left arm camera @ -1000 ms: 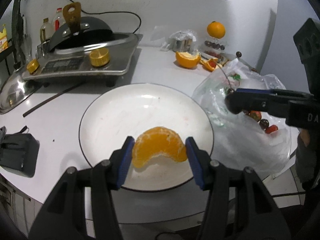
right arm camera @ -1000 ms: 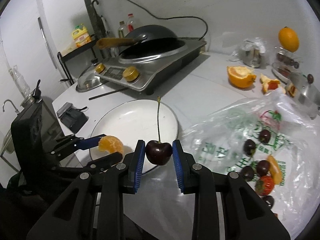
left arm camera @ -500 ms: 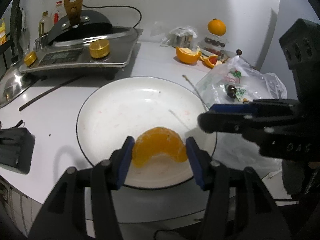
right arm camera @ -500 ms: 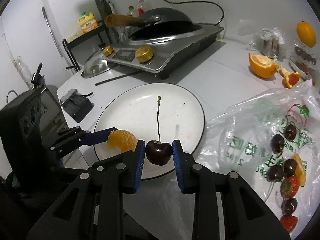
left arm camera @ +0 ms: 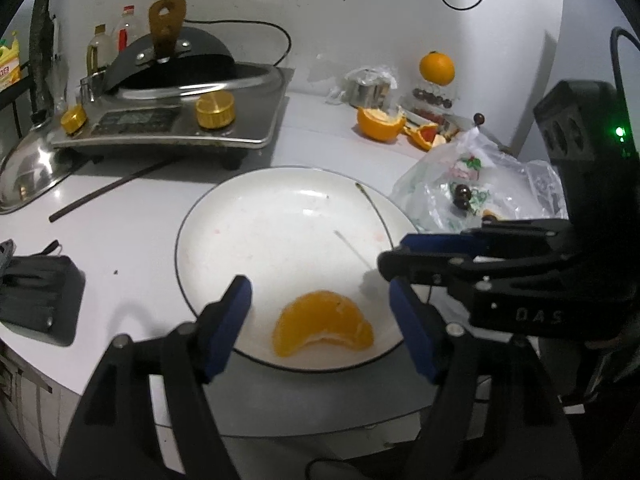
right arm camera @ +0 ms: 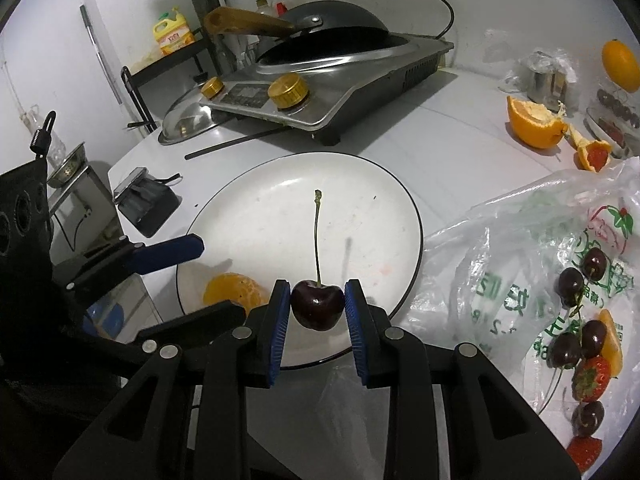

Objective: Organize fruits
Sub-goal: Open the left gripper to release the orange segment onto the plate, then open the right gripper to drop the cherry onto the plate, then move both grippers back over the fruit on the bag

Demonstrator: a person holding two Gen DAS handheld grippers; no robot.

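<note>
Meanwhile the left gripper (left arm camera: 320, 304) was opening, its pads clear of the orange segment (left arm camera: 323, 330) lying on the white plate (left arm camera: 280, 216). Beside it, the right gripper (right arm camera: 317, 308) clamped a dark cherry (right arm camera: 317, 306) above the plate's near edge.

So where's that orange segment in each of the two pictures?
Left wrist view: orange segment lies low centre on the white plate, between the opening left gripper jaws, untouched.
Right wrist view: lower left, partly hidden behind gripper parts.
Shared landmark: the white plate.
</note>
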